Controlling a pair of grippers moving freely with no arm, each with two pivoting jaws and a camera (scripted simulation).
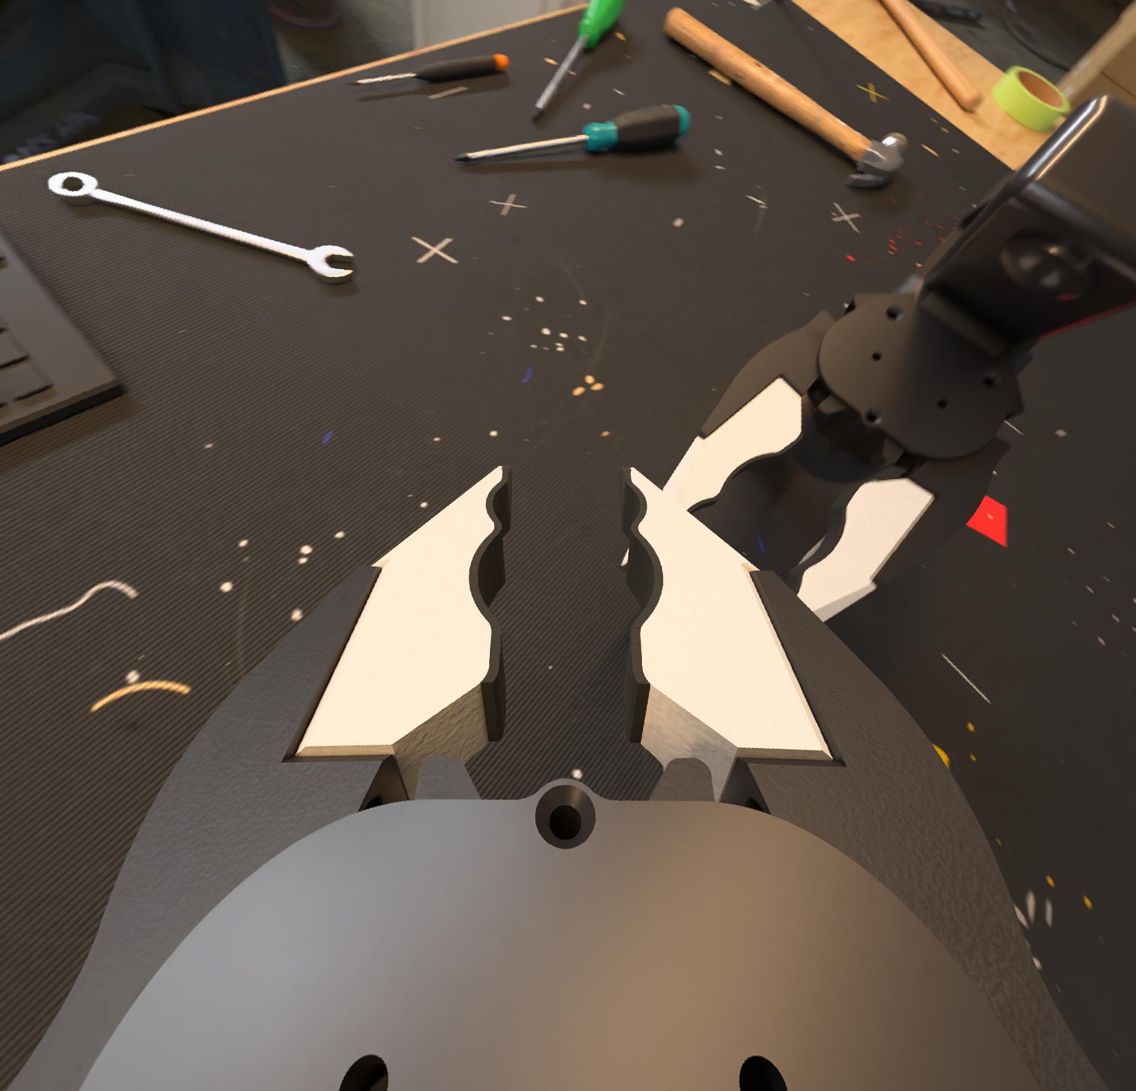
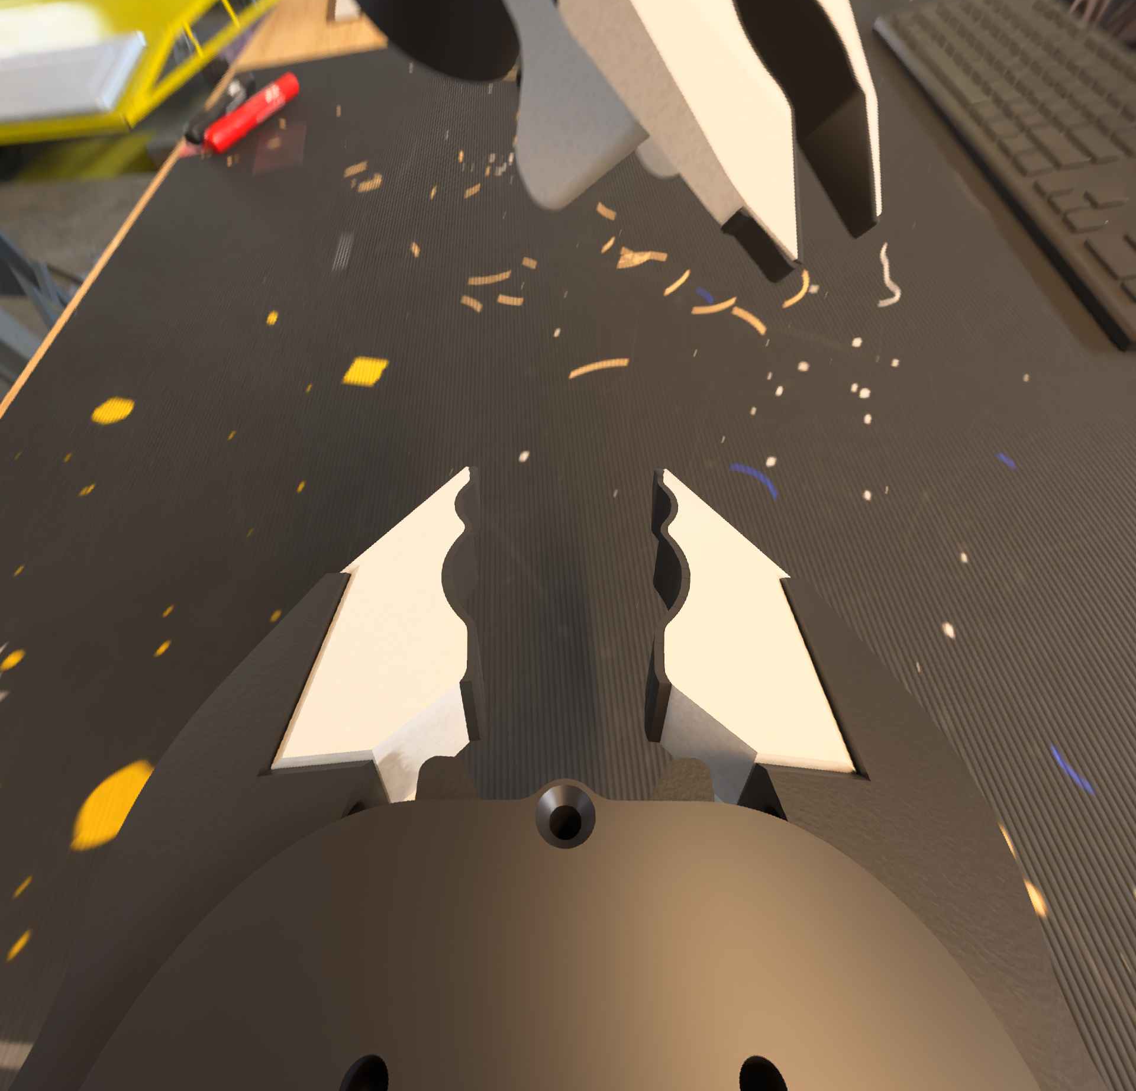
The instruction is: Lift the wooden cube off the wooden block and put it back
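No wooden cube or wooden block shows in either view. My left gripper [image 1: 565, 477] is open and empty, hovering over the dark mat [image 1: 430, 385]. My right gripper [image 2: 565, 477] is also open and empty over the same mat [image 2: 553, 397]. In the left wrist view the right gripper [image 1: 768, 527] sits close to the right of my left fingers, with its jaws apart. In the right wrist view the left gripper [image 2: 817, 244] hangs at the top, also with its jaws apart.
A wrench [image 1: 197, 225], three screwdrivers [image 1: 633, 130], a hammer [image 1: 781, 90] and a green tape roll [image 1: 1029, 96] lie far off. A keyboard [image 2: 1033, 115] lies along one side. A red tube [image 2: 252, 112] and a yellow frame [image 2: 123, 47] are near the mat's far edge.
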